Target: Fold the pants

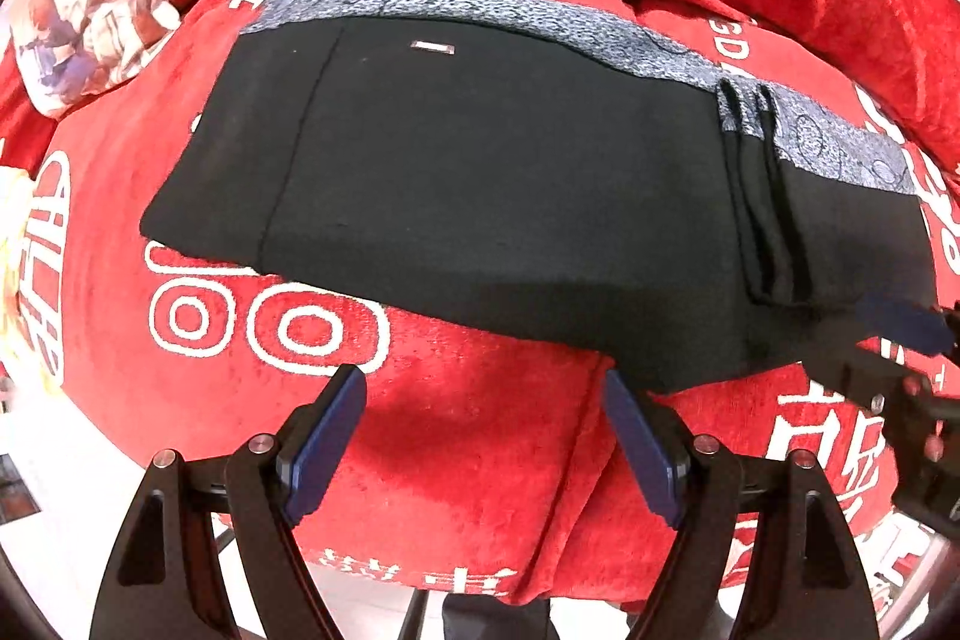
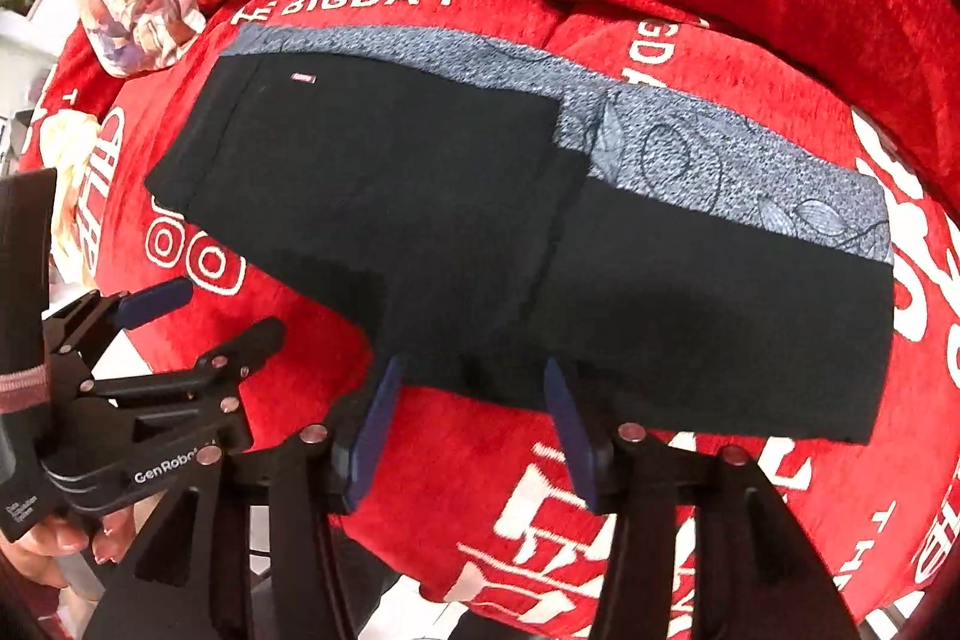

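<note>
Black pants (image 1: 480, 196) lie folded into a compact block on the red printed cover (image 1: 480, 460) of what looks like a sofa or bed, w/ a grey patterned cloth (image 2: 720, 160) under/behind the far edge. Left claw (image 1: 486, 436) stands wide, nothing between the pads, hanging just off the near edge of the pants over bare red cover. Right claw (image 2: 468, 430) also parted, empty, its tips right at the near hem; can't tell if they touch the fabric. Fold looks mostly done, maybe complete. Risks from here: right claw tips so close to the hem could snag it on pull-back and drag the top layer open. The loose bunched pleats (image 1: 762, 196) toward the right end sit proud, so that layer prob slides or flops if bumped. The cover is soft and lumpy, so the stack may tilt or creep downhill. The two claws are close together in the right wrist view, so a clash is possible if both swing inward. Another fold w/ a thin grab may catch only the top ply.
</note>
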A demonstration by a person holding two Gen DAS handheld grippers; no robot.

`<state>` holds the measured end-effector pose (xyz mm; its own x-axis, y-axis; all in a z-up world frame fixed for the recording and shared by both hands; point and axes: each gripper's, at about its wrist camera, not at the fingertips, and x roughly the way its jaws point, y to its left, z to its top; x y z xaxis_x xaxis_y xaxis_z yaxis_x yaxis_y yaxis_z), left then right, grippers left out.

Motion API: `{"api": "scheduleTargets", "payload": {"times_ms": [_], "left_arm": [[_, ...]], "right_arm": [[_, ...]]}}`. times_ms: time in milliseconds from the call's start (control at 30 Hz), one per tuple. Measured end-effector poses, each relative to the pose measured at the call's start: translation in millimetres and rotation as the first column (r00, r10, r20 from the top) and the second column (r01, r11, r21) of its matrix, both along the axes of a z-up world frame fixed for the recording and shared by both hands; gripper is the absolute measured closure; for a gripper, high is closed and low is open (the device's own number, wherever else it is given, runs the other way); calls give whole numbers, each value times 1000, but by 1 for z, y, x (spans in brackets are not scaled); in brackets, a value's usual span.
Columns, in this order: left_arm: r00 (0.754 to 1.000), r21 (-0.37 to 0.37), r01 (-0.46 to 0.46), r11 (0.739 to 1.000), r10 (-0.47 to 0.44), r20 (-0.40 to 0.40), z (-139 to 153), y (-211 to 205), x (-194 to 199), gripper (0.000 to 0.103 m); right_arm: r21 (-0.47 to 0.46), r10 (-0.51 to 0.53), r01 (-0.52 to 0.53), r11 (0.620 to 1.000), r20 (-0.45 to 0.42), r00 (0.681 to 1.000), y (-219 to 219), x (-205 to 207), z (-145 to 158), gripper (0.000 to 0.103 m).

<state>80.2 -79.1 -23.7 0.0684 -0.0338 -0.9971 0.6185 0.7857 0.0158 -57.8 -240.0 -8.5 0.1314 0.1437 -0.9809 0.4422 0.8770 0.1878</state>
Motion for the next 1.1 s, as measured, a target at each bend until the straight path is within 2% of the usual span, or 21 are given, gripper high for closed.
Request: {"api": "scheduleTargets", "payload": {"times_ms": [200, 233, 267, 333, 467, 533, 633, 800, 967, 1100], "left_arm": [[1000, 9, -26, 1000, 26, -5, -2, 11, 7, 19], [999, 8, -33, 999, 33, -6, -2, 13, 9, 4], [999, 2, -44, 999, 44, 1, -1, 16, 11, 0], [999, -8, -48, 999, 48, 2, 0, 21, 13, 0], [998, -1, -66, 998, 66, -4, -3, 30, 19, 0], [997, 3, -78, 997, 78, -6, -4, 36, 23, 0], [995, 5, -95, 995, 95, -9, -5, 44, 26, 0], [994, 15, -111, 994, 111, -15, -3, 57, 29, 0], [992, 19, -122, 992, 122, -14, 3, 69, 28, 0], [991, 11, -122, 992, 123, -45, 0, 78, 29, 0]], "right_arm": [[-2, 18, -18, 1000, -20, 1000, 18, 5, 0, 33], [-3, 21, -21, 1000, -23, 1000, 21, 6, 0, 32], [-6, 25, -25, 1000, -28, 999, 24, 7, -1, 31], [-9, 31, -31, 999, -36, 999, 28, 8, -3, 25], [-60, 33, -35, 998, -35, 999, 33, 9, -2, 20], [-94, 30, -32, 995, -23, 999, 34, 9, 0, 11], [-89, 26, -28, 996, -24, 999, 35, 9, 1, 11], [-57, 35, -41, 998, -102, 994, 42, 5, -2, 11], [-50, -22, 17, 999, -121, 992, 35, -5, 9, 11], [-61, -52, 44, 997, -140, 989, 29, -6, 21, 11]]}}
